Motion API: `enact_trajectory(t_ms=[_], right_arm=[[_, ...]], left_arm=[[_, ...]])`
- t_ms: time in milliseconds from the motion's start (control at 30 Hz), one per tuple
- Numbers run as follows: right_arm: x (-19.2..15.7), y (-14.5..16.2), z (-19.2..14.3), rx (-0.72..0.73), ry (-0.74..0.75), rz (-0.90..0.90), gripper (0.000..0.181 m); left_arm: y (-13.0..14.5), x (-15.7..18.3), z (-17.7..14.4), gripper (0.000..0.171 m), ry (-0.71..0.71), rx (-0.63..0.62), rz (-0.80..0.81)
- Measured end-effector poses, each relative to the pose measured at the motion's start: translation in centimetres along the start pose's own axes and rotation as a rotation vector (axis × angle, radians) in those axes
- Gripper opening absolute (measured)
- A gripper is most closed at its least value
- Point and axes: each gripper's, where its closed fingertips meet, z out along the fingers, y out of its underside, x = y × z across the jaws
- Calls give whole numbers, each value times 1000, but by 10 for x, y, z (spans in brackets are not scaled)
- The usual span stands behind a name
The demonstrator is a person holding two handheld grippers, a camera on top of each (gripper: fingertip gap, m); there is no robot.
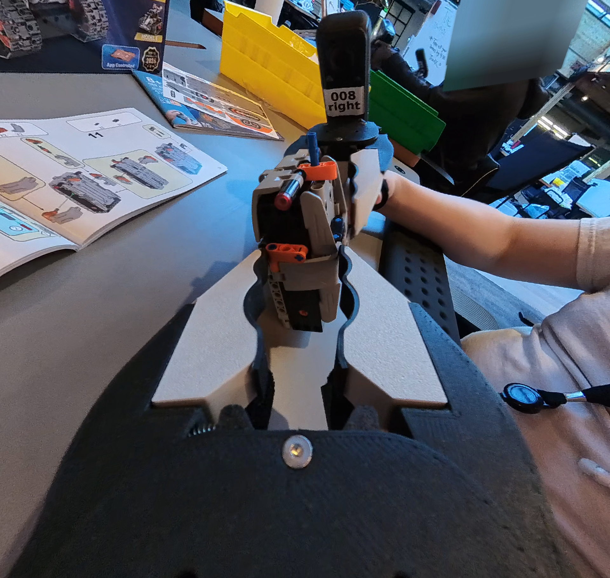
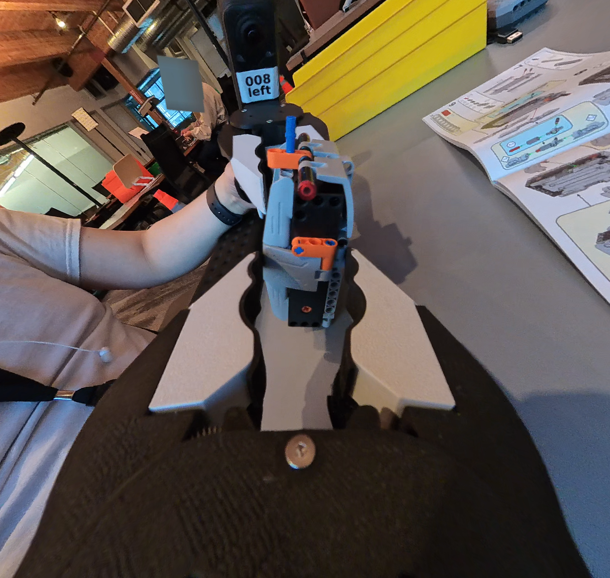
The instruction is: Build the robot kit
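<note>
A grey and black building-brick model [image 1: 297, 225] with orange connectors, a blue axle [image 1: 312, 148] and a red-tipped black cylinder [image 1: 287, 192] is held above the grey table [image 1: 148, 281]. My left gripper [image 1: 302, 258] is shut on the model's near end. My right gripper [image 1: 330, 179] grips the far end, facing me. In the right wrist view, my right gripper [image 2: 303, 258] is shut on the same model [image 2: 310, 219], and the left gripper [image 2: 290, 163] clamps the opposite end. The blue axle [image 2: 290, 133] sticks up at that far end.
An open instruction booklet [image 1: 99, 172] [image 2: 544, 139] lies on the table. A yellow bin [image 1: 264, 64] [image 2: 396, 60], a green bin [image 1: 402, 113], a printed product box [image 1: 82, 17] and a second leaflet [image 1: 214, 103] stand behind. A person's forearms [image 1: 478, 232] [image 2: 138, 252] reach in. The tips of one gripper are about 4 centimeters away from the tips of the other.
</note>
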Motion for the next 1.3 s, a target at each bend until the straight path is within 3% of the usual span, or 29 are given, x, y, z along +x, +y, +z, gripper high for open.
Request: enact_trajectory(t_ms=[600,667,767,867,1000,1200,1300], right_arm=[[5,0,3,-8,83,-80,50],[5,0,3,-6,83,-78,50],[6,0,2,-4,95,-79,50],[7,-1,3,-8,95,-67,50],[8,-1,3,-8,108,-48,50],[8,-1,2,-6,127,-44,50],[10,-1,1,-4,123,-21,50]], left_arm=[[-1,-3,-2,42,-88,22,20],[-8,-7,-15,52,-178,58,67],[-28,15,-37,46,-309,169,292],[-15,35,-25,41,-447,15,593],[-9,31,-2,41,-626,-161,908],[0,17,21,38,-624,-310,996],[1,14,25,29,-650,-340,1043]])
